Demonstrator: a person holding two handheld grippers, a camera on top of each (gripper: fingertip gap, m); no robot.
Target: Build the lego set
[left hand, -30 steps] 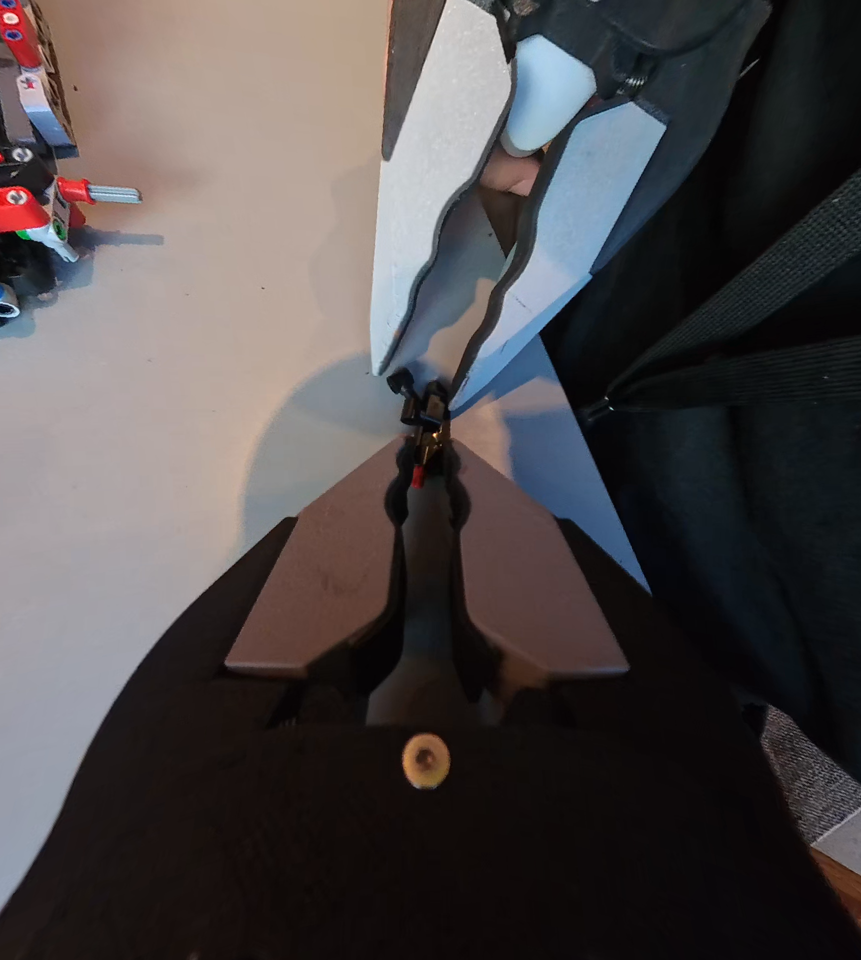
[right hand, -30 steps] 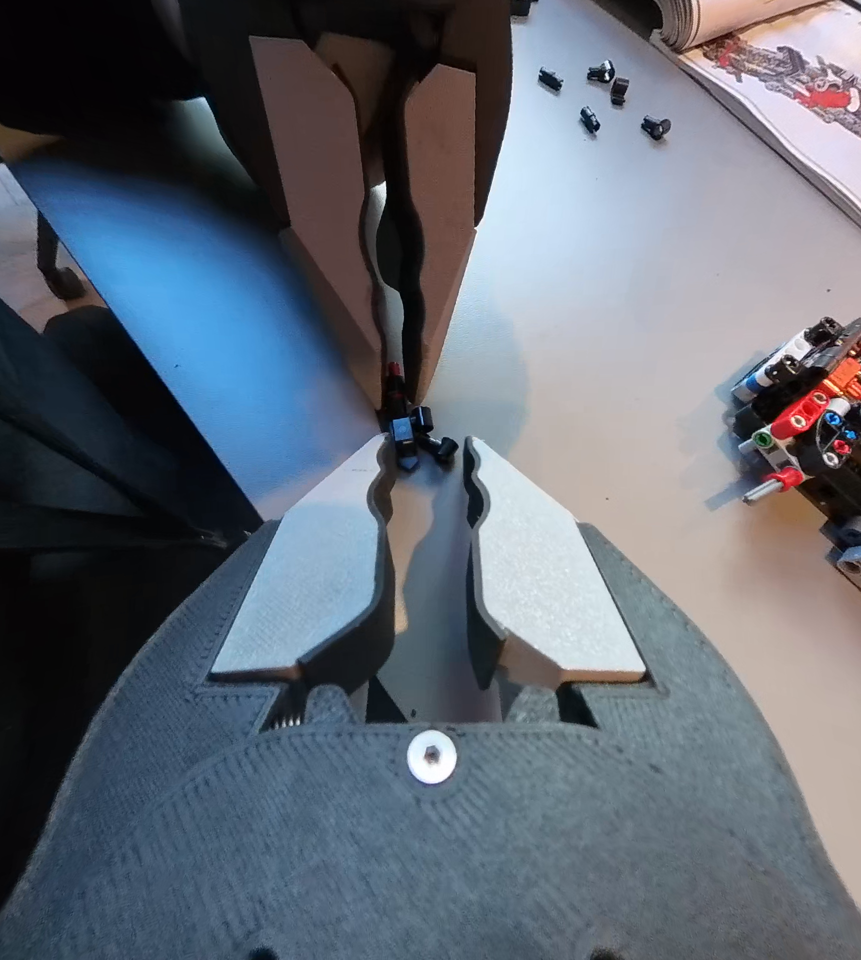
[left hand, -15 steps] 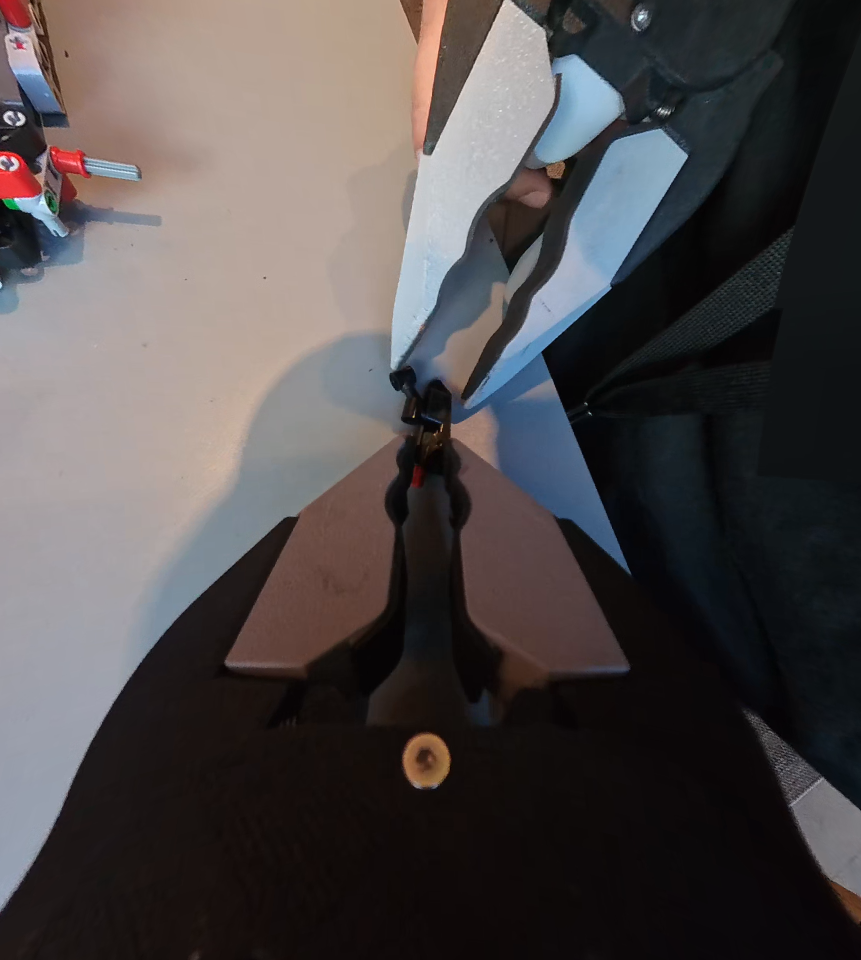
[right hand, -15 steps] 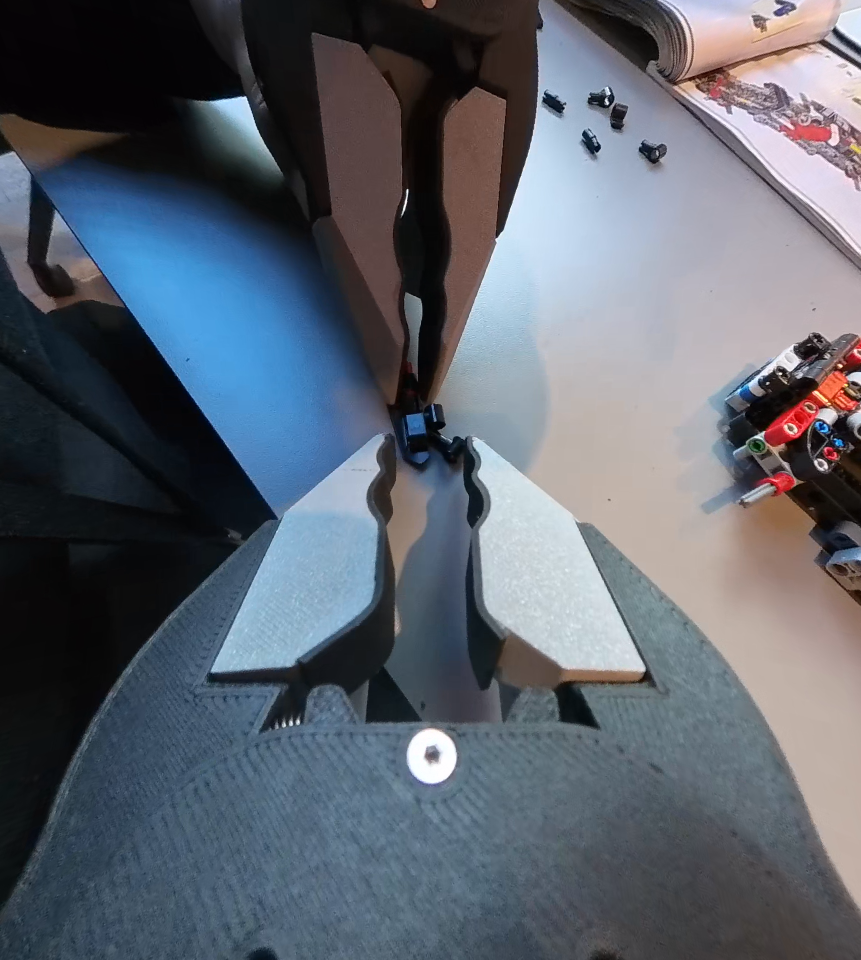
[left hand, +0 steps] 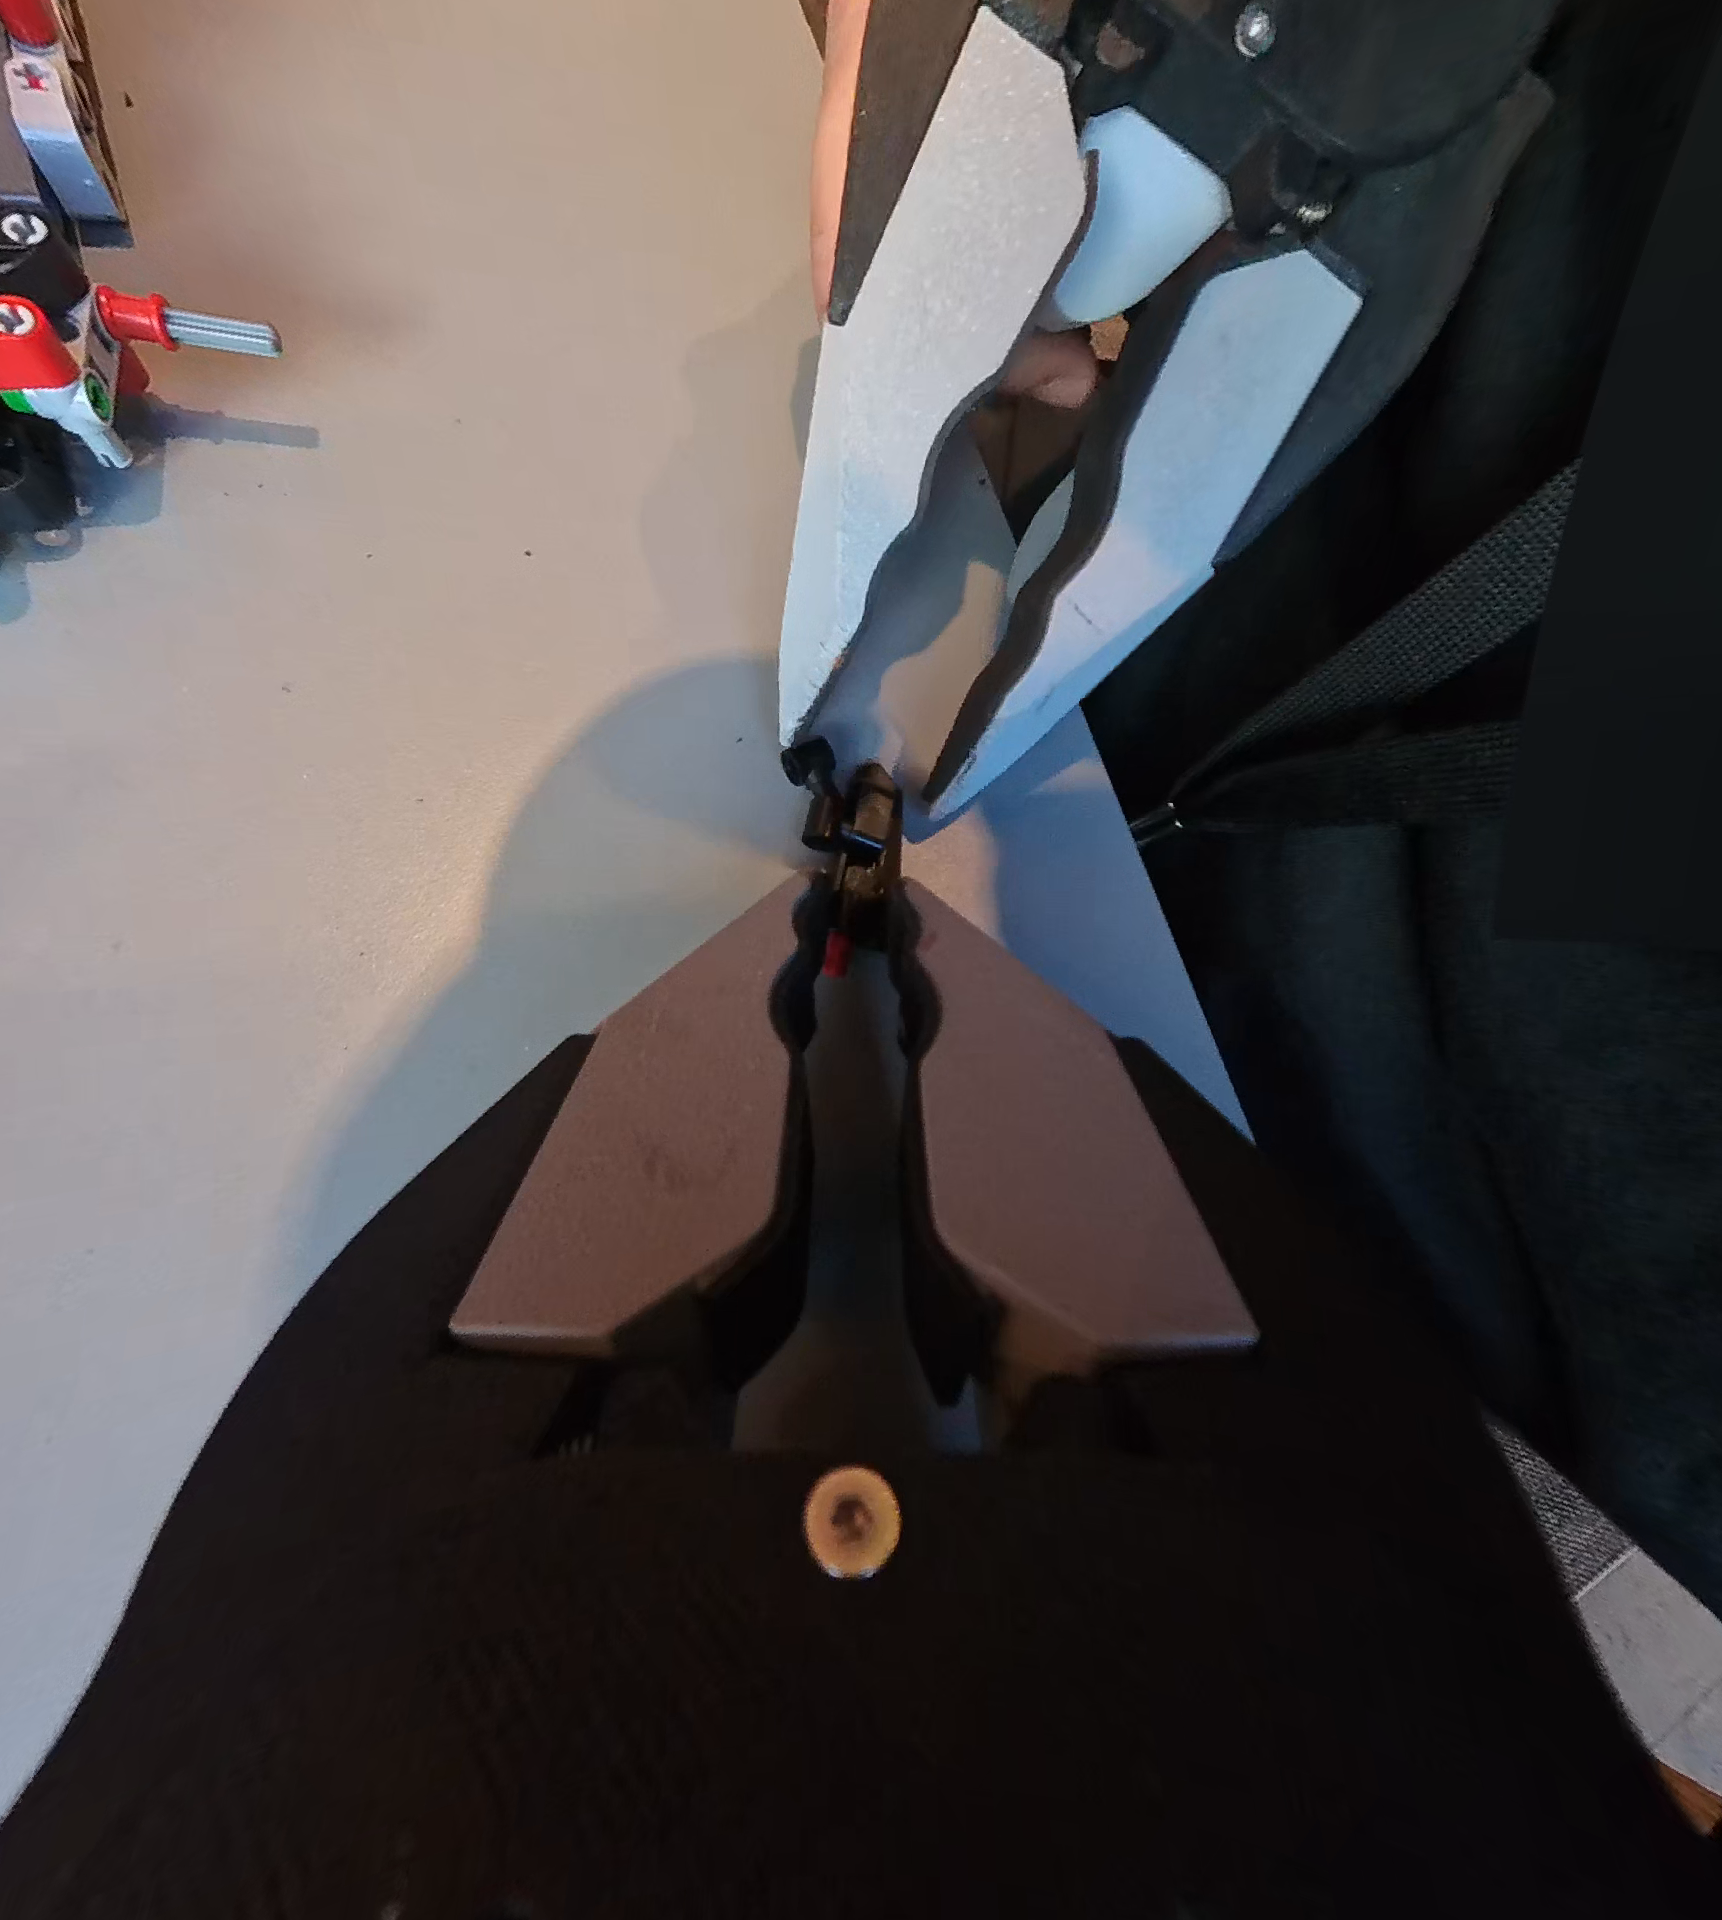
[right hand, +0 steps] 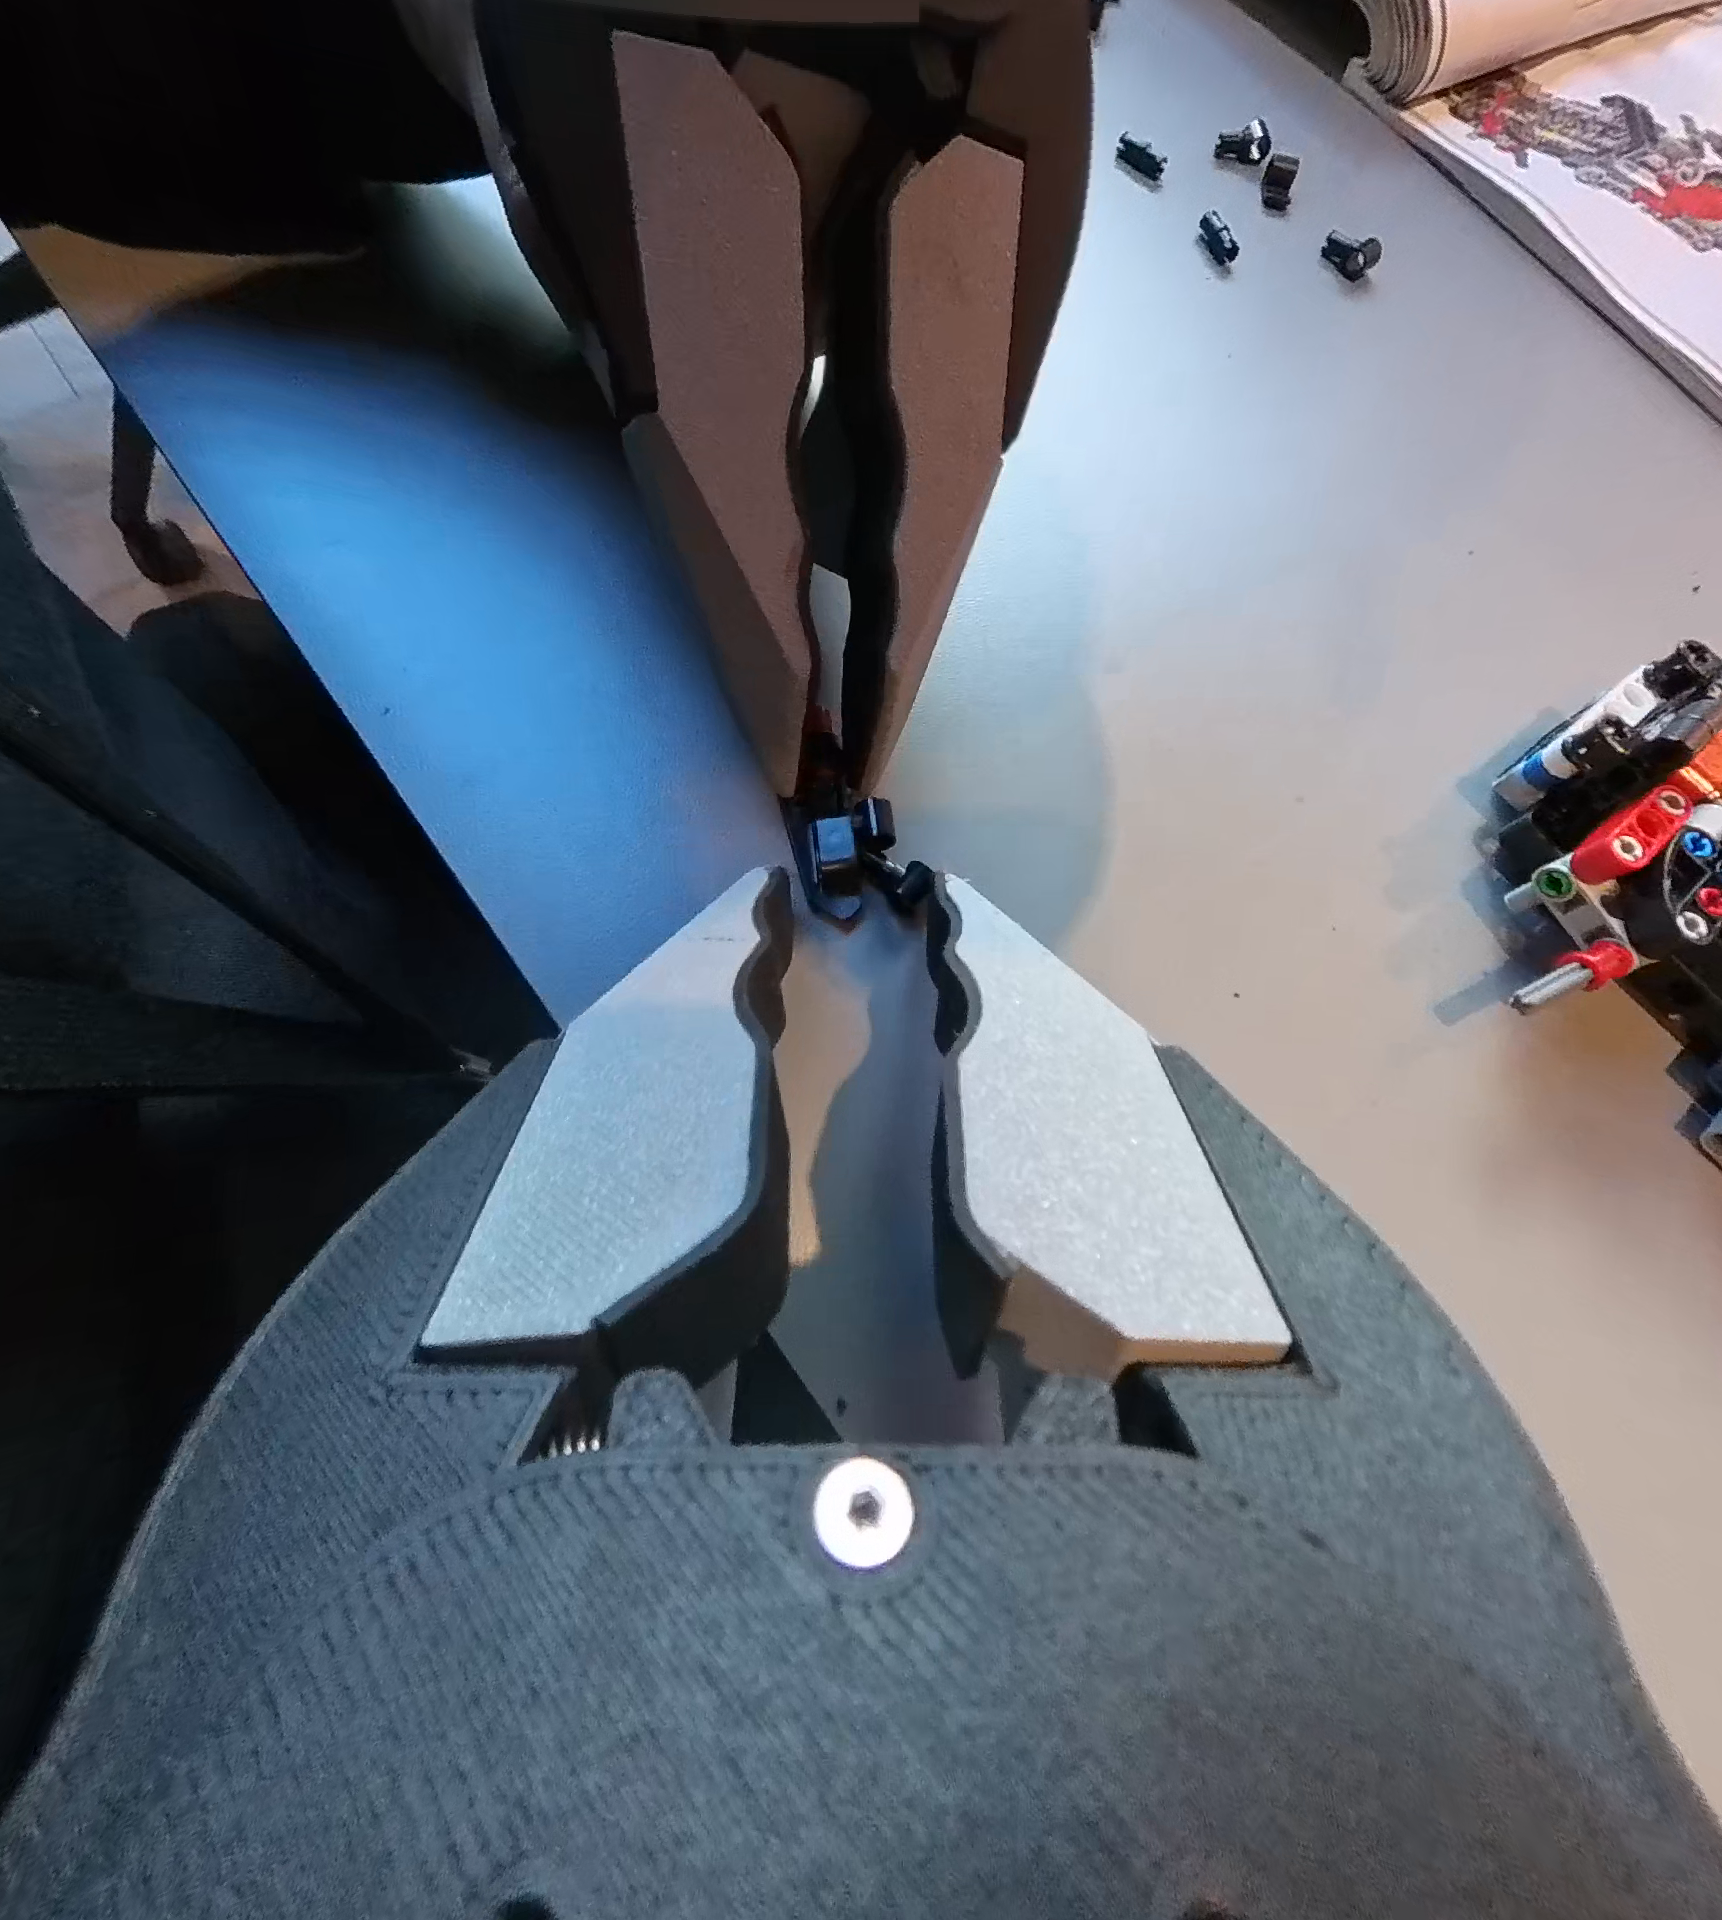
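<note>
Two hand-held grippers flank black piece [left hand: 855, 831].

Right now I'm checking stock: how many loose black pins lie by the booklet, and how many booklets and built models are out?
Loose black pins: 5
Instruction booklet: 1
Partly built model: 1
Total: 7

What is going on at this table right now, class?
A person is building a lego set with two handheld grippers. The left gripper is shut on a small black piece with pins. The right gripper is open at that piece. The partly built model, loose black pins and instruction booklet lie nearby.
</note>
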